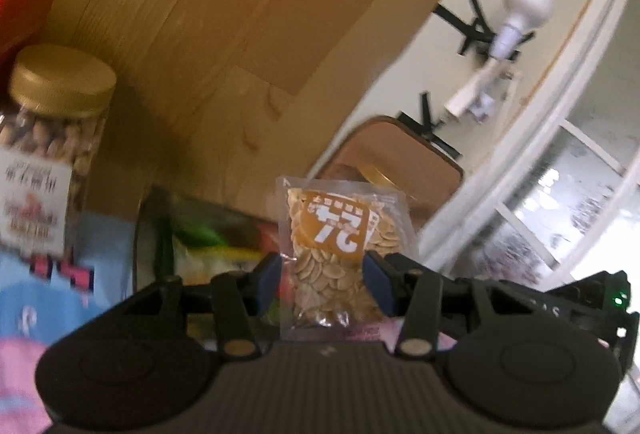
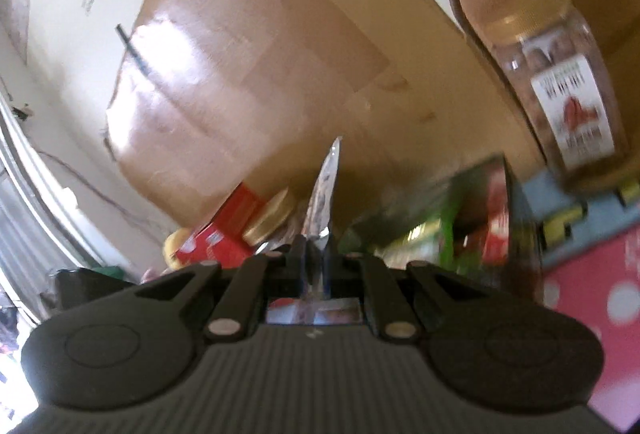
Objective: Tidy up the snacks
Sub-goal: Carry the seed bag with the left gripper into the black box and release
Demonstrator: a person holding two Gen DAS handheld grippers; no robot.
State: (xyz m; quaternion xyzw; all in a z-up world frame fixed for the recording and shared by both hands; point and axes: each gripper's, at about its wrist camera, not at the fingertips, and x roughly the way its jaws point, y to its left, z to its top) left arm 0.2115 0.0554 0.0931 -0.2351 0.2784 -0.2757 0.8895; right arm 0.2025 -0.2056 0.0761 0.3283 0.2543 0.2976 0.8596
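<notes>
A clear packet of pale seeds with a brown label [image 1: 340, 234] hangs upright between the blue pads [image 1: 269, 276] of my left gripper [image 1: 323, 272], which is shut on its sides. A thin silvery snack packet [image 2: 326, 186], seen edge-on, sticks up from my right gripper [image 2: 316, 254], which is shut on its lower edge. Both packets are held above the snack pile. A brown bin [image 1: 404, 154] lies beyond the seed packet, with a gold lid [image 1: 374, 175] showing inside it.
A gold-lidded nut jar [image 1: 52, 138] and a red box [image 1: 24, 10] stand at the left. A dark tray of green and red packets [image 1: 208, 234] sits below. In the right wrist view, a labelled jar [image 2: 560, 74] stands in the brown bin [image 2: 460, 6], beside a pink dotted cloth [image 2: 600, 294].
</notes>
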